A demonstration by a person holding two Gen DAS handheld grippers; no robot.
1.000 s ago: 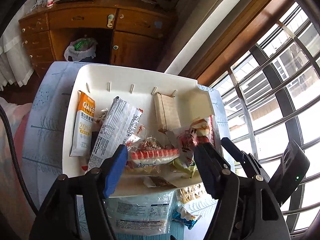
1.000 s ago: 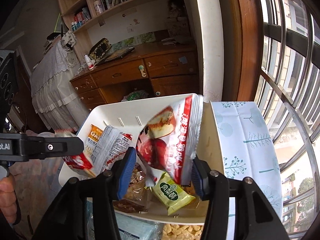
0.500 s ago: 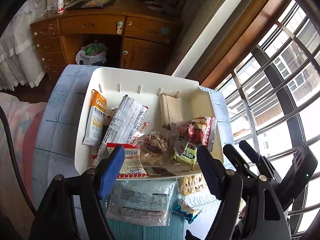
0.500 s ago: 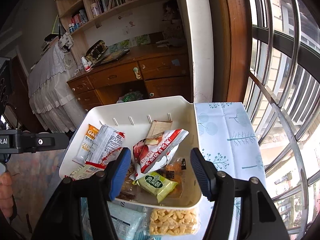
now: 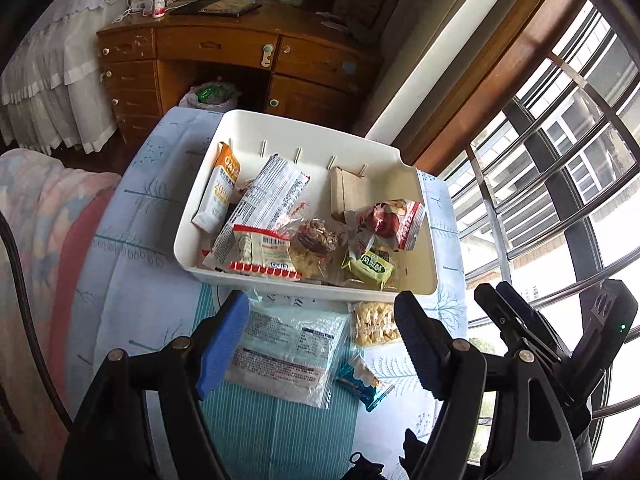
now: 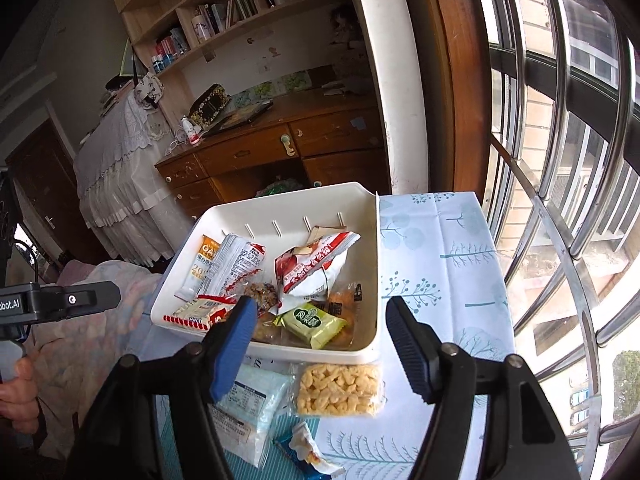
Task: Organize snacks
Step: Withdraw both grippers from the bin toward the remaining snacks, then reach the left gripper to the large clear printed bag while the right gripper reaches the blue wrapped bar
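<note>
Since a second ago: both grippers backed off, red pack dropped into bin. Left gripper and right gripper both wide, empty. Risk: corn pack lies against the bin; a grab may snag the wall.

Left wrist view: fisheye, mounted behind the left hand-held gripper, looking forward and steeply down; white bin at frame centre, near, window bars at right. Right wrist view: fisheye, behind the right hand-held gripper, pitched less steeply, facing the same way from farther right; bin at centre, bookshelf at top. Shared: bin, wooden desk, cloth-covered worktop, window. Each gripper's body shows at the other frame's edge.
</note>
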